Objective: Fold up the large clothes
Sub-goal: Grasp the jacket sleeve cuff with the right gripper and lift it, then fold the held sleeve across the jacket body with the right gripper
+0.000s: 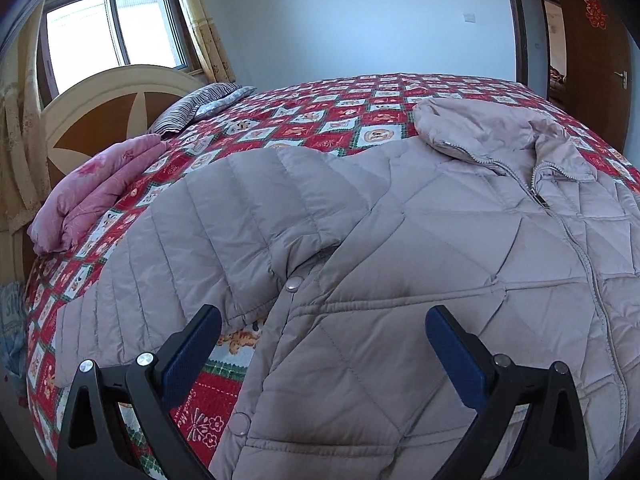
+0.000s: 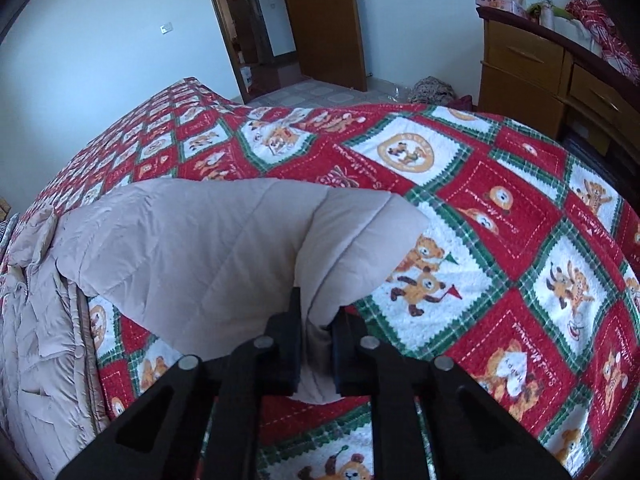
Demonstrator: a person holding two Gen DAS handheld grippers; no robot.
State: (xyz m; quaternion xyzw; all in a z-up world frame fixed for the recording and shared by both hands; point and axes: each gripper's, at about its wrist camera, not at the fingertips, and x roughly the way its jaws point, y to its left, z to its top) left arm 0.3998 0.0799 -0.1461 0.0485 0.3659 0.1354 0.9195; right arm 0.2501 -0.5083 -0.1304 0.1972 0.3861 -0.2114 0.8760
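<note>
A pale pink-grey quilted down jacket (image 1: 420,248) lies front up on the bed, zipped, its collar (image 1: 500,136) toward the far side. One sleeve (image 1: 208,216) lies folded in across the jacket's left side. My left gripper (image 1: 320,332) is open and empty, just above the jacket's lower front. In the right wrist view, my right gripper (image 2: 316,340) is shut on the end of the other sleeve (image 2: 224,248) and holds it lifted above the bedspread. The jacket body (image 2: 44,320) lies at the left of that view.
The bed has a red, white and green bear-patterned bedspread (image 2: 500,240). A folded pink quilt (image 1: 92,192) and a striped pillow (image 1: 192,108) lie by the headboard (image 1: 108,112). A wooden dresser (image 2: 552,76) stands to the right, with an open door (image 2: 320,20) beyond.
</note>
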